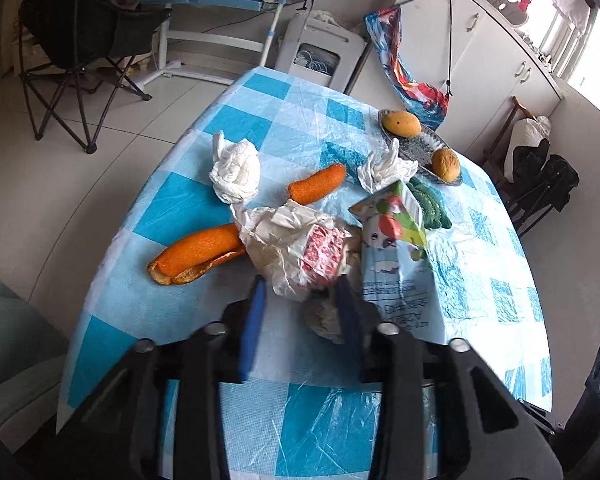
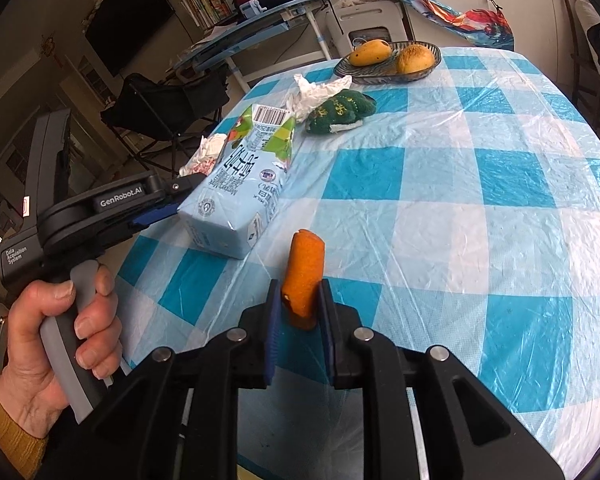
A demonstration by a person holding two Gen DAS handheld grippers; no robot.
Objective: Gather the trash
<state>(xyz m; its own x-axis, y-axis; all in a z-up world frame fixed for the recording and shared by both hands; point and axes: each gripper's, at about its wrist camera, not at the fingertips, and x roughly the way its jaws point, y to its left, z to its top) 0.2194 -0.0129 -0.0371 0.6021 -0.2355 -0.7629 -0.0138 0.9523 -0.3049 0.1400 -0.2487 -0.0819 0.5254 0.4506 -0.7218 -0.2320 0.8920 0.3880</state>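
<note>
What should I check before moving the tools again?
1. Right tool holds the peel: ok, shut on it.
2. Left tool grips the wrapper: not ok, jaws straddle it, apart.
3. Room around the left tool: not ok, the carton lies right beside one finger.
4. Table cleared: not ok, tissues and loose peels remain.
5. Bin ready: cannot tell, none clearly in view.

Both tools nearly closed
</note>
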